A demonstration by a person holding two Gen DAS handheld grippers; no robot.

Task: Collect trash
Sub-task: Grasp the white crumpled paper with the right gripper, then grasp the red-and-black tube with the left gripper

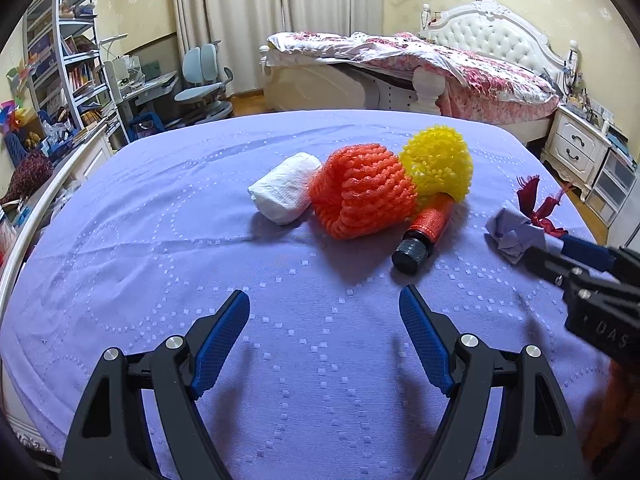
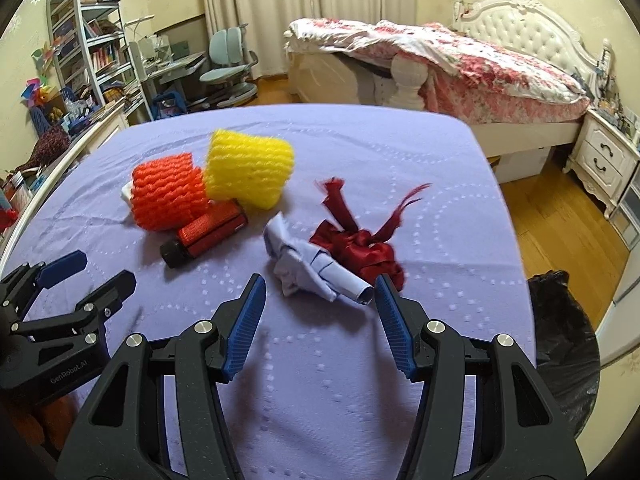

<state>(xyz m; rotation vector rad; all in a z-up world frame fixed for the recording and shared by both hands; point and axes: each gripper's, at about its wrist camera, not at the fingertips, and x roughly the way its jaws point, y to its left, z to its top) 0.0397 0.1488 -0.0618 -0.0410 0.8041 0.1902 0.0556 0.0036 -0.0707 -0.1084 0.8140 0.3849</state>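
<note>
Trash lies on a lilac-covered table (image 1: 160, 240). An orange foam net (image 1: 360, 192), a yellow foam net (image 1: 438, 162), a white paper wad (image 1: 286, 194) and a red bottle with a black cap (image 1: 424, 232) sit together. A crumpled lilac paper (image 2: 316, 268) and a dark red ribbon (image 2: 360, 248) lie to the right. My right gripper (image 2: 320, 300) is open, its fingertips on either side of the crumpled paper's near end. My left gripper (image 1: 324, 312) is open and empty, short of the bottle.
A bin lined with a black bag (image 2: 564, 344) stands off the table's right edge. A bed (image 1: 440, 68), nightstand (image 1: 576, 148), desk chair (image 1: 204, 84) and bookshelf (image 1: 68, 60) stand behind the table.
</note>
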